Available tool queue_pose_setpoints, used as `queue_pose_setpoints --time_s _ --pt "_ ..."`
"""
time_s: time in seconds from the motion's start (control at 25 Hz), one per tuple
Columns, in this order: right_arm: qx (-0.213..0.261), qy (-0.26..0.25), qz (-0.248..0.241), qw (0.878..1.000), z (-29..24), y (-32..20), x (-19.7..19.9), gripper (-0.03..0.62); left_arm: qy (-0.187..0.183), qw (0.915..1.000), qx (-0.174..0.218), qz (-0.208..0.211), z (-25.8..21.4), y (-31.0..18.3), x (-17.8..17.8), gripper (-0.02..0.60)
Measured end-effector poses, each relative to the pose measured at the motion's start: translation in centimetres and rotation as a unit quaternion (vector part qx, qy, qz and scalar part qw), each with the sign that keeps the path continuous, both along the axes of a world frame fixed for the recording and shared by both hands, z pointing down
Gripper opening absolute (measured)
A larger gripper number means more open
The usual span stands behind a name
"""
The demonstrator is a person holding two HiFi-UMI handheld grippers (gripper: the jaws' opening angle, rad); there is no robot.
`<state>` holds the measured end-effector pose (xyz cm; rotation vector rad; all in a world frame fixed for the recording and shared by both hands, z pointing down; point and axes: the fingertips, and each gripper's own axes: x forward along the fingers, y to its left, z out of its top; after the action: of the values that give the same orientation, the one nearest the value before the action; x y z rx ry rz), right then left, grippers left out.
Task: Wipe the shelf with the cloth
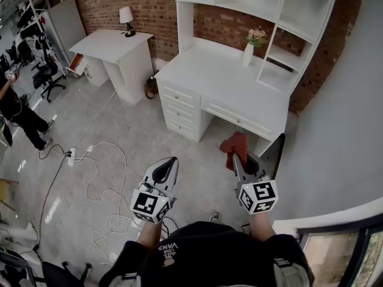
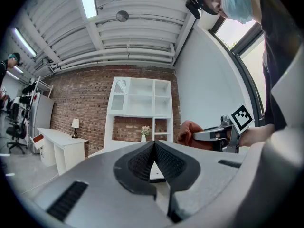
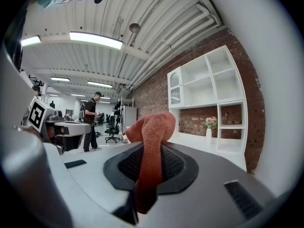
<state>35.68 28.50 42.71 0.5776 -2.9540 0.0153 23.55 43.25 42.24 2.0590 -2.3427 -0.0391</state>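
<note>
Firmly pinched between the dark ribbed fingers point(image 3: 176, 167) of the right gripper point(image 3: 151, 148), the red-orange cloth point(image 3: 153, 127) runs up through the narrow slot where they meet. It bunches into a rounded fold just past their tips, and a short tail hangs down on the near side. The left gripper point(image 2: 154, 145) has its fingers pressed together tip to tip, with nothing between them. Both grippers are held in the air, side by side and apart, in front of the person's body.

In the head view the cloth hangs over the floor point(image 1: 119, 136) just in front of the white bench point(image 1: 227, 82), near the bench's right-hand end and not touching it. The left gripper is further back from the bench, out over the open floor.

The bench has a stack of drawers point(image 1: 179, 109) at its left end. The white shelf point(image 1: 299, 17) stands on the back of the bench against the brick wall point(image 1: 149, 5). Its open compartments rise above the bench top, and a taller section runs down the bench's right side. A white vase point(image 1: 249, 54) of pale flowers stands on the bench just left of that taller section.

To the left of the bench, a second bench point(image 1: 114, 43) carries a small lamp point(image 1: 126, 20). White cables point(image 1: 102, 181) loop across the floor well in front of the bench's left end. Far to the left of the bench a person point(image 1: 18, 109) in dark clothes stands.
</note>
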Motion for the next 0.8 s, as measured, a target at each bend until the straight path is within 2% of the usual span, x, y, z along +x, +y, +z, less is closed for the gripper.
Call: queue_pose_setpoints --time_s 0.2,0.4,0.8 --pt "0.004 -0.003 -0.001 1.000 0.5 0.8 -1.1 0.057 0.007 0.9999 0.001 0.009 1.1 0.5 -0.6 0.006" --pt "-0.014 -0.008 -0.007 1.000 1.1 0.1 -2.4 0.057 0.023 0.9996 -0.005 0.014 2.5 -0.5 -1.7 0.006" --pt "-0.039 -0.014 -0.024 0.999 1.4 -6.6 -8.0 0.057 0.024 0.9996 -0.006 -0.009 2.0 -6.5 -7.1 0.006"
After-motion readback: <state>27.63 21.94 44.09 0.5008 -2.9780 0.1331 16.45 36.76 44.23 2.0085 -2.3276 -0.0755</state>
